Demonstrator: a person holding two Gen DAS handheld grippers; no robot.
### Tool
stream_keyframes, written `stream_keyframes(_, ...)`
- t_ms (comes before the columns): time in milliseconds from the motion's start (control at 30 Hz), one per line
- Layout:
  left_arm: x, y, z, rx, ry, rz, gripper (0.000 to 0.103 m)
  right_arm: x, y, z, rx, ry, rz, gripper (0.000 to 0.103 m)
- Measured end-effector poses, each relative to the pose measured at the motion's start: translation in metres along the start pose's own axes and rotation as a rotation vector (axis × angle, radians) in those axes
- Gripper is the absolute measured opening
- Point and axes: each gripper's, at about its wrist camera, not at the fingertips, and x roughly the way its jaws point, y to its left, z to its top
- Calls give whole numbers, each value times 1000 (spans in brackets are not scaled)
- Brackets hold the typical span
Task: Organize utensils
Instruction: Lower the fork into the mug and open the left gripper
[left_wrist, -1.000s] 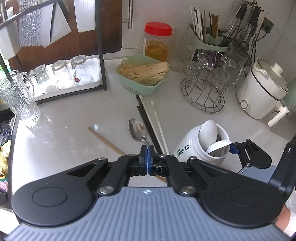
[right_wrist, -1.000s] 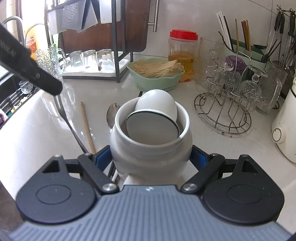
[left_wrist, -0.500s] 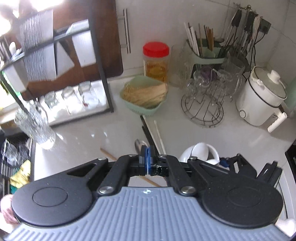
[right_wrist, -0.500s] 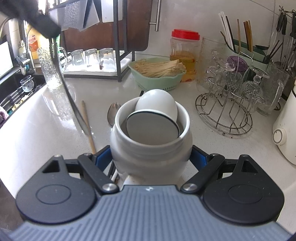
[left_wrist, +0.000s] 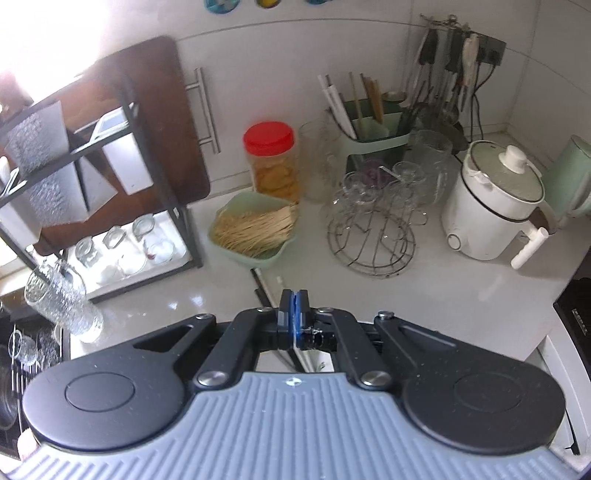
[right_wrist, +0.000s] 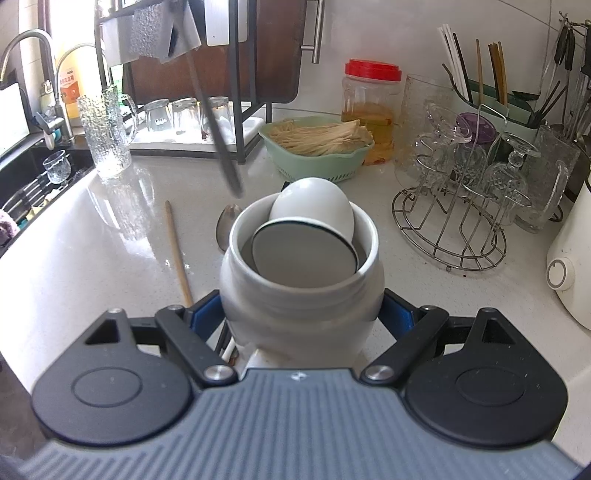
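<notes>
**Left tongs lift a utensil clear of the tabletop while the right tongs clamp the white jar**

A second ago the left tongs (left_wrist: 293, 308) sat low over the tabletop (left_wrist: 461, 295), with the spoon, the chopsticks and the white jar filling their view just ahead. Now they have risen well above it: the left wrist view takes in the whole back wall, the red-lidded jar (left_wrist: 271, 162) and the green basket of noodles (left_wrist: 255, 230) from higher up. Their blue pads are pressed together. In the right wrist view a thin dark utensil (right_wrist: 216, 129) hangs slanted in the air, its lower tip above the tabletop and just up and left of the white jar's mouth; a second ago its tip was down near the wooden chopstick (right_wrist: 177, 251). Its top end is out of frame, so I cannot see the grip itself.

The right tongs (right_wrist: 301, 314) have not shifted. Their pads sit against both sides of the white jar (right_wrist: 301, 295), which stands upright on the tabletop. Two white ladle-like scoops (right_wrist: 310, 236) rest in the jar's mouth. A metal spoon (right_wrist: 226, 225) lies on the tabletop just left of the jar, partly hidden behind it, with the wooden chopstick further left.
</notes>
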Motion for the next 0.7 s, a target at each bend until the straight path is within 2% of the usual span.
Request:
stream_keyframes(367, 25, -23, -7, 75, 51, 6, 1, 0, -2, -1, -3, -8, 12, 90)
stream_keyframes(700, 42, -9, -15, 37, 102, -20, 1, 0, -2, -1, -2, -14, 15, 90)
